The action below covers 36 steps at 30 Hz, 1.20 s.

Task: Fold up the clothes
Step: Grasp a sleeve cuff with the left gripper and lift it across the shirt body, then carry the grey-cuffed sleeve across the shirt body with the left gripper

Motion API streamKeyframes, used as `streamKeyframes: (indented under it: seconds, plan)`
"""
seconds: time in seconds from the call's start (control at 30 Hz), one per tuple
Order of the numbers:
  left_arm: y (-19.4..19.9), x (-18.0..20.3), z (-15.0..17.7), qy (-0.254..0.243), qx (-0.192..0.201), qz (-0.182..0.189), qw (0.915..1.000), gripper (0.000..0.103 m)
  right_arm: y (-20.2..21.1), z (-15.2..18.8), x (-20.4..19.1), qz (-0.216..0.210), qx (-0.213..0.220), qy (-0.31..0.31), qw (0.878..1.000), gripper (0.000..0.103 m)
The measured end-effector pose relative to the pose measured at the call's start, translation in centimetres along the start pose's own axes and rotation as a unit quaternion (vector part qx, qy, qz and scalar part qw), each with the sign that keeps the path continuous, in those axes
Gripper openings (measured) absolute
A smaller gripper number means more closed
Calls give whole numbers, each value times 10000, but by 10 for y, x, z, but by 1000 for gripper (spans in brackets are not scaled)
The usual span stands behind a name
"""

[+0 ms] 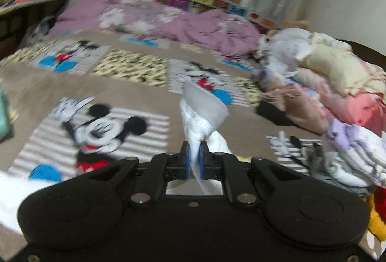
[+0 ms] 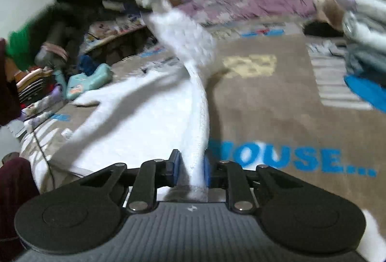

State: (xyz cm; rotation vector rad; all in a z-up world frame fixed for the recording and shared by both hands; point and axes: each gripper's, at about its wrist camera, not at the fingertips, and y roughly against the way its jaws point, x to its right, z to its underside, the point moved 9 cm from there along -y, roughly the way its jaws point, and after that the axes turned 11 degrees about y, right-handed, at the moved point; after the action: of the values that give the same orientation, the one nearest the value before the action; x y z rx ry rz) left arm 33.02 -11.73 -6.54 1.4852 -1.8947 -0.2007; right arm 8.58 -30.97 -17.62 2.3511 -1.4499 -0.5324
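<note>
Between the blue pads of the left hand-held gripper [image 1: 195, 155], clamped: a bunched end of one white garment [image 1: 202, 117], rising forward. Right hand-held gripper [image 2: 189, 165] likewise closed on white cloth, long axis running ahead and left across the cartoon-print bed cover [image 2: 265, 105]. Equally near, both hands. Beyond, right: one heap of clothes [image 1: 337, 83], count unclear.

Open bedspread ahead; both flanks crowded.
Clear passage is offered across the flat bedspread [image 1: 135, 90] centre. The right side is blocked by heaped clothes [image 1: 337, 83], the far edge by a rumpled purple duvet [image 1: 193, 25], the left by a cluttered shelf [image 2: 113, 30].
</note>
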Motion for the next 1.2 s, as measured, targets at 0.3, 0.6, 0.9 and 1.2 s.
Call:
streamKeyframes:
  seconds: [0.3, 0.6, 0.9, 1.2]
  plan:
    - [3, -74, 10, 773, 49, -29, 9970, 6, -14, -15, -53, -207, -19, 918, 9956, 18]
    - [-10, -106, 24, 945, -8, -53, 9955, 6, -54, -7, -78, -554, -396, 1003, 9926, 19]
    - [-4, -96, 38, 254, 215, -19, 9994, 6, -58, -6, -65, -1041, -269, -13, 9942, 30]
    - [35, -25, 44, -1329, 702, 571, 9870, 6, -55, -4, -59, -1350, -84, -741, 9880, 42]
